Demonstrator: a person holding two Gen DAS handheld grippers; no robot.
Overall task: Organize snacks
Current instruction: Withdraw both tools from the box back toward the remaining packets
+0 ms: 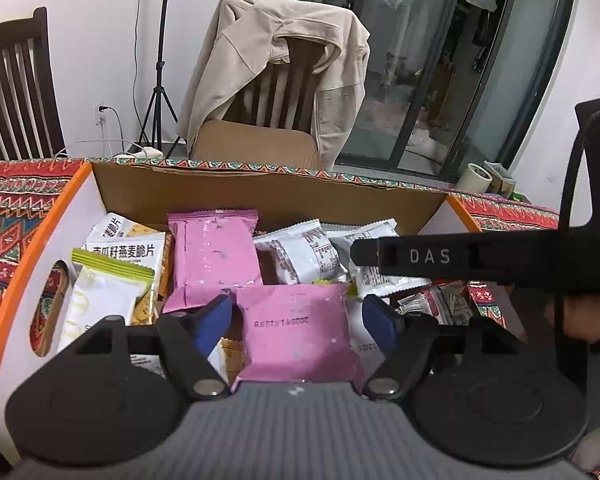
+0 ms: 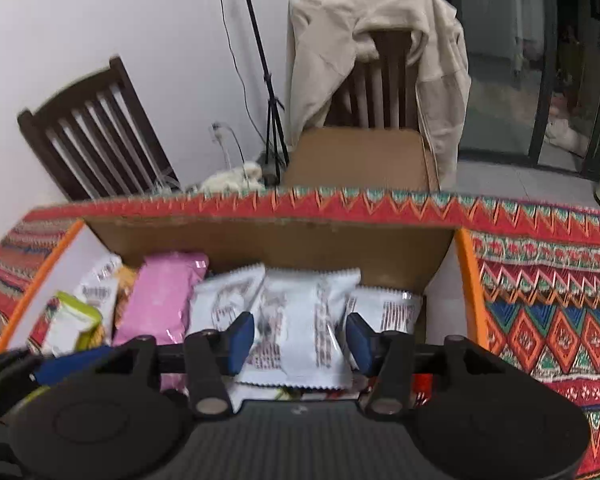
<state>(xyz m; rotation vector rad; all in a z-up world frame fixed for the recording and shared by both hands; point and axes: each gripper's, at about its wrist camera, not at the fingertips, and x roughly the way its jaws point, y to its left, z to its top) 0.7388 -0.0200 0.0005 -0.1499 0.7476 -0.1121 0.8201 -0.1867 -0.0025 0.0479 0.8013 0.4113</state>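
Observation:
An open cardboard box [image 1: 260, 196] with orange edges holds several snack packets on a patterned tablecloth. In the left wrist view my left gripper [image 1: 298, 320] hangs open over the box. A pink packet [image 1: 300, 332] lies between its blue pads without touching them. Behind it sit another pink packet [image 1: 214, 256], white packets [image 1: 300, 256] and a green-and-white packet [image 1: 108, 292]. In the right wrist view my right gripper [image 2: 300, 340] stands open over the same box [image 2: 260, 240], and a white packet [image 2: 304, 320] lies loose between its pads.
A black bar marked DAS [image 1: 440, 258] crosses the right of the left wrist view, with a hand [image 1: 588, 316] behind it. Past the table stand a chair draped with a beige jacket [image 1: 284, 60], a dark wooden chair [image 2: 96, 136], a tripod [image 1: 158, 92] and a glass door [image 1: 460, 60].

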